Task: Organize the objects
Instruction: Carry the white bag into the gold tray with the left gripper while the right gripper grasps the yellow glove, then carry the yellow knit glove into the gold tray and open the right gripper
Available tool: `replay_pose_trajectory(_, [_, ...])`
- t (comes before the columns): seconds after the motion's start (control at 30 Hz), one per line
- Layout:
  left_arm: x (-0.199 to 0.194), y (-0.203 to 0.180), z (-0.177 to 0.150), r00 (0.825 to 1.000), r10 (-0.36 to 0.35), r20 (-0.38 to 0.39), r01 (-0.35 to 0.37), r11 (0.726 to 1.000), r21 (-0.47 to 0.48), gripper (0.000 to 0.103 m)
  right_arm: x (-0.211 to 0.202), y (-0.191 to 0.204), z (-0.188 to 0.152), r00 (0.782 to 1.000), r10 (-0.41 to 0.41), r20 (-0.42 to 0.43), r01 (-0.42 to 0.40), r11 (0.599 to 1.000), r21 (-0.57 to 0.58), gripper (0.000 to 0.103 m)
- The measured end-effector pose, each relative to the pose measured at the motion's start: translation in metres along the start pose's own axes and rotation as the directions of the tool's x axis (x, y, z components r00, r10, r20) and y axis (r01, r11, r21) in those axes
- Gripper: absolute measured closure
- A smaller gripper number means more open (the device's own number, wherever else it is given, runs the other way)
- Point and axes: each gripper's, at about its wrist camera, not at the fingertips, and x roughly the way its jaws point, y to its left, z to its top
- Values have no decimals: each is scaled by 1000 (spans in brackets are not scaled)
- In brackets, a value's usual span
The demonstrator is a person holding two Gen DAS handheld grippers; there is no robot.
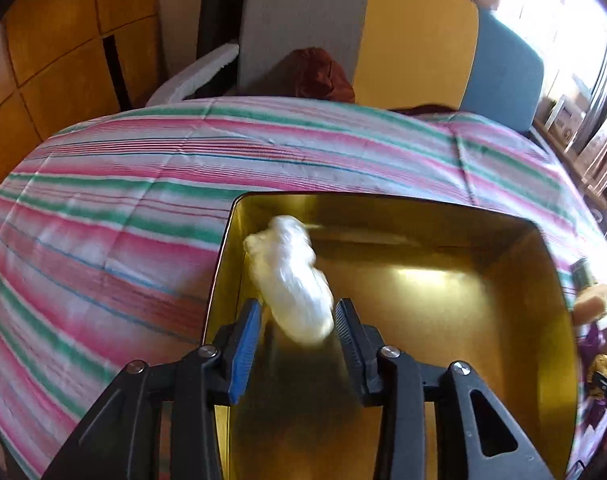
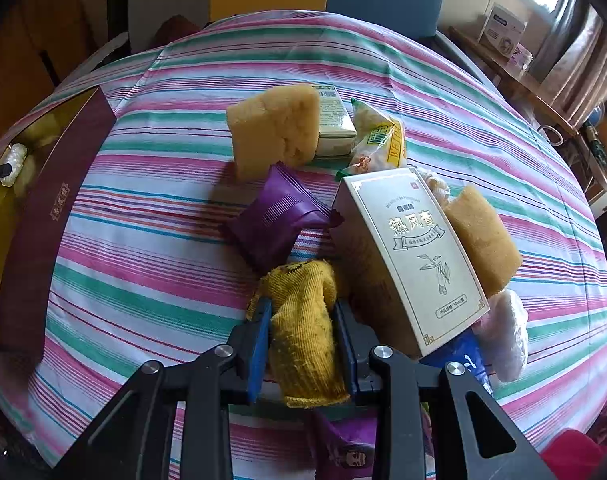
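Hovering left tongs (image 1: 297, 322) released above tin (image 1: 543, 288) (white wad (image 1: 291, 276) between); right tongs (image 2: 303, 344) grasping cloth (image 2: 303, 320).

A home: striped tablecloth (image 2: 151, 240), curtained window (image 2: 575, 40), cluttered sideboard (image 2: 515, 76).

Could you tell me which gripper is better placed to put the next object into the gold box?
Left. The left gripper is over the gold box with the white bundle between its fingers. The right gripper clamps the yellow cloth amid the pile, away from the box.
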Motion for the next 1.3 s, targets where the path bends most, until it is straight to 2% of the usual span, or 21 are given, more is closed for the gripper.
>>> replay_pose_trajectory(0.17, [-51,-5,-33,997,-12,76,14,1000,-21,64,1,1,1,1000,-2,1,2,1000,-3,72])
replay_pose_trajectory(0.3, [-83,-16,-60,994,-23,108,23,1000,0,64,1,1,1,1000,-8,2,8,1000,-10,72])
replay_pose_trajectory(0.47, [-107,-24,-89,992,-44,120,45,999,-6,64,0,3,0,1000,-19,6,19,1000,-21,73])
replay_pose_trajectory(0.63, [-121,-28,-105,990,-28,136,28,1000,2,64,-3,7,-2,1000,-21,0,21,999,-29,75])
replay_pose_trajectory(0.77, [-132,-29,-112,987,-17,160,15,1000,13,64,-10,21,-8,1000,16,-17,-17,999,-43,75])
replay_pose_trajectory(0.93, [-143,-26,-117,983,-23,182,22,1000,9,64,-24,53,-17,994,103,-25,-105,991,-85,76])
replay_pose_trajectory(1.13, [-149,-22,-121,980,-9,198,7,1000,9,64,-59,91,-9,973,224,49,-219,971,-94,77])
replay_pose_trajectory(1.3, [-154,-17,-124,976,13,218,-16,1000,11,64,-82,125,6,945,313,94,-300,946,-125,77])
